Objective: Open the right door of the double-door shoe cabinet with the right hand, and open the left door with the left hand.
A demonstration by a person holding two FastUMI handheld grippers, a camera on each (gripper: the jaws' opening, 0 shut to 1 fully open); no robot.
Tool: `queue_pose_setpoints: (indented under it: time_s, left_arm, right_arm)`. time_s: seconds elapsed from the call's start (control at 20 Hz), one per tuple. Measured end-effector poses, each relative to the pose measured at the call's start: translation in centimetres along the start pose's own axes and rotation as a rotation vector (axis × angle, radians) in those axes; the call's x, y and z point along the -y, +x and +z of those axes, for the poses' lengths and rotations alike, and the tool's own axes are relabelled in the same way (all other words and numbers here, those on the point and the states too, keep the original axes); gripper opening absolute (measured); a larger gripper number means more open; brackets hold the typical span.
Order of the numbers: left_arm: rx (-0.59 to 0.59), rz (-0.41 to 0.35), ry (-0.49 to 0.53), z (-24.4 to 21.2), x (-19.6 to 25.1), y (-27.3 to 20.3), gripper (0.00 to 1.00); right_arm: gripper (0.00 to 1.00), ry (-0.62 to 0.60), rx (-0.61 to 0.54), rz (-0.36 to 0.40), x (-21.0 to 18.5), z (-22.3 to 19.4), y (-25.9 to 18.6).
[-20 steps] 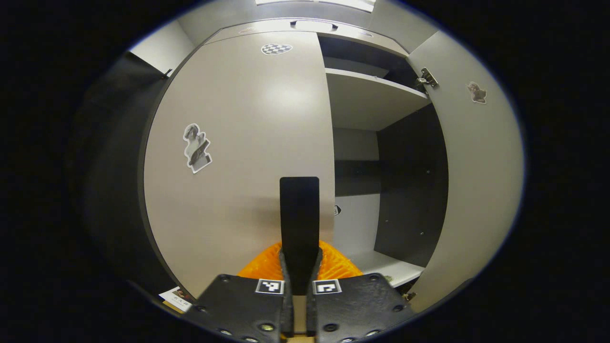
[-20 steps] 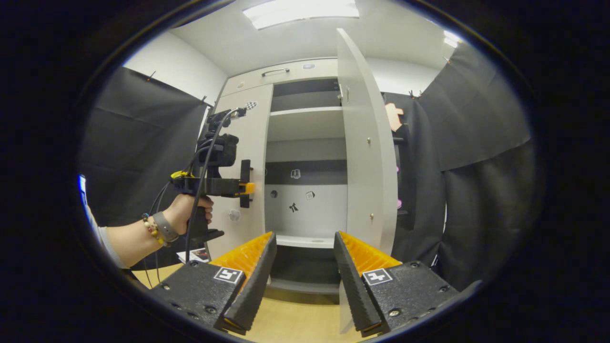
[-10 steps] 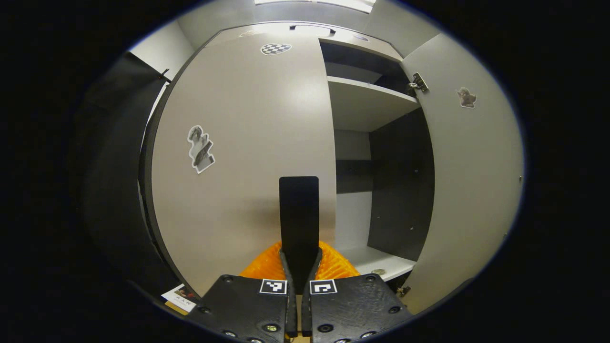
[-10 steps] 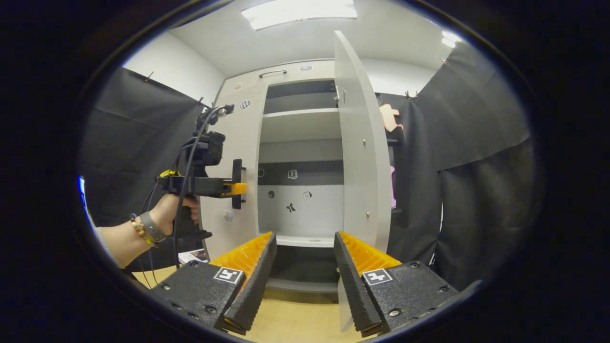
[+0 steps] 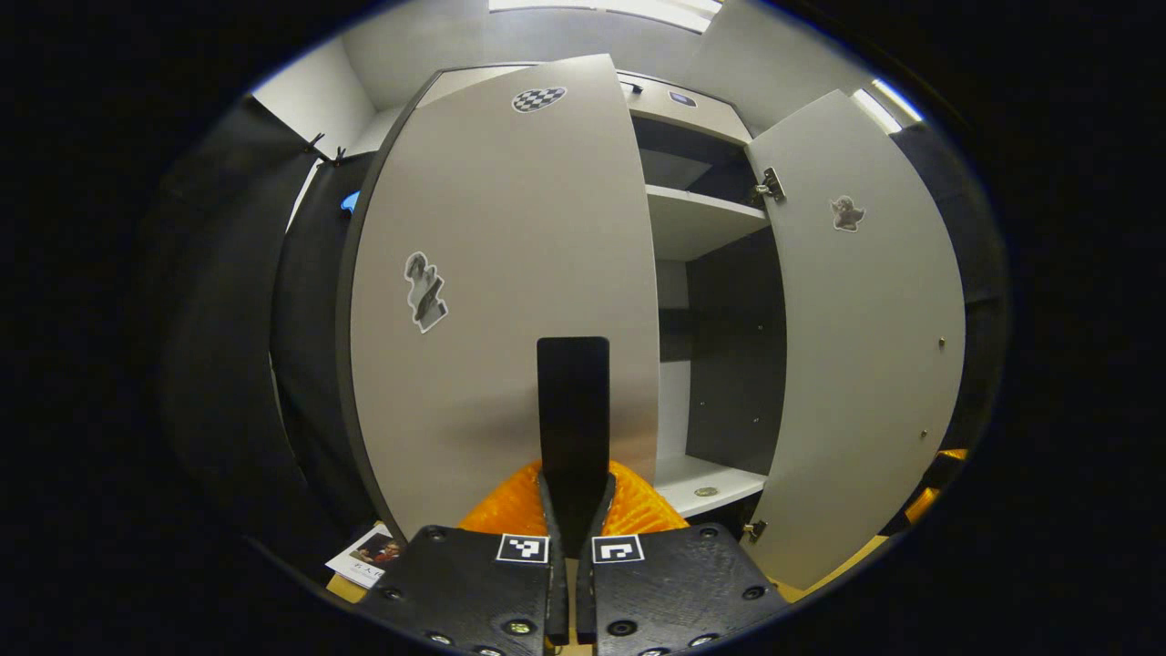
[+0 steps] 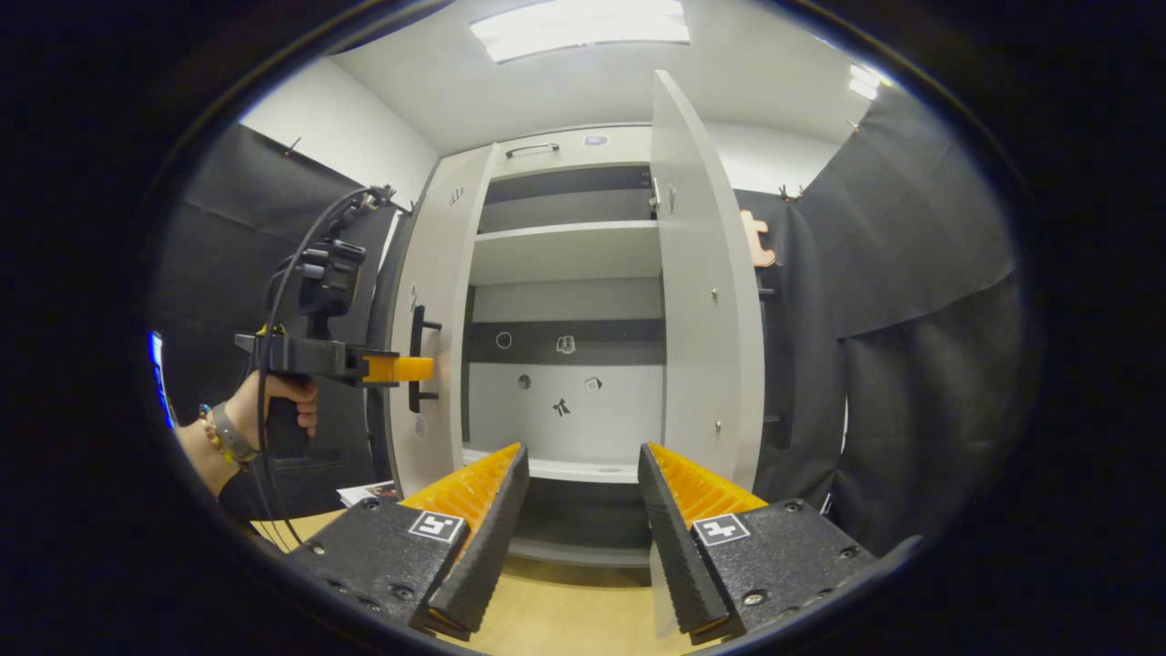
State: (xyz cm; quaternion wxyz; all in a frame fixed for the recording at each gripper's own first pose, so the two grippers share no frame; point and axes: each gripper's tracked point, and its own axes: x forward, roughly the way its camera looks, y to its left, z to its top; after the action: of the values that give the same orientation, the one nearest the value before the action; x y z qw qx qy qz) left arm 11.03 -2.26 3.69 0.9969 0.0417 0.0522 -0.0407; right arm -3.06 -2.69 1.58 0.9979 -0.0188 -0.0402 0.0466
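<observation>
Light comes from a white rectangular ceiling panel [image 6: 580, 20] at twelve o'clock in the right gripper view, bright to the point of glare. The pale grey flat left door [image 5: 510, 292] carries a soft sheen near its top and a dim shadow around its black upright handle [image 5: 573, 410]. Both views are sharp, and the fisheye lens bows straight edges outward toward the rim.
</observation>
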Motion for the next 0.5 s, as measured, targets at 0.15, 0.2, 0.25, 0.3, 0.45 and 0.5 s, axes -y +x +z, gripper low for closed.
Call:
queue_pose_setpoints:
  time_s: [0.15, 0.2, 0.25, 0.3, 0.45, 0.5]
  left_arm:
    - [-0.001, -0.006, -0.004, 0.1, -0.7, -1.6, 0.03]
    - [-0.001, -0.006, -0.005, 0.1, -1.0, -2.3, 0.03]
    - [0.0, -0.004, -0.001, 0.2, -1.3, -3.1, 0.03]
    - [0.0, 0.0, 0.006, 0.3, -1.9, -3.7, 0.03]
    - [-0.002, 0.015, 0.008, 0.1, -3.7, -5.5, 0.02]
    - [-0.003, 0.024, 0.009, 0.1, -4.3, -6.1, 0.02]
  right_arm:
    - [0.77, -0.01, 0.004, 0.007, -0.5, 0.1, 0.0]
    - [0.77, -0.012, 0.004, 0.008, -0.6, 0.1, 0.1]
    - [0.82, -0.013, 0.006, 0.008, -0.7, 0.1, 0.0]
    - [0.77, -0.014, 0.007, 0.01, -0.9, 0.2, 0.1]
    - [0.77, -0.018, 0.008, 0.019, -1.7, 0.3, 0.4]
    - [0.77, -0.02, 0.008, 0.024, -2.0, 0.3, 0.7]
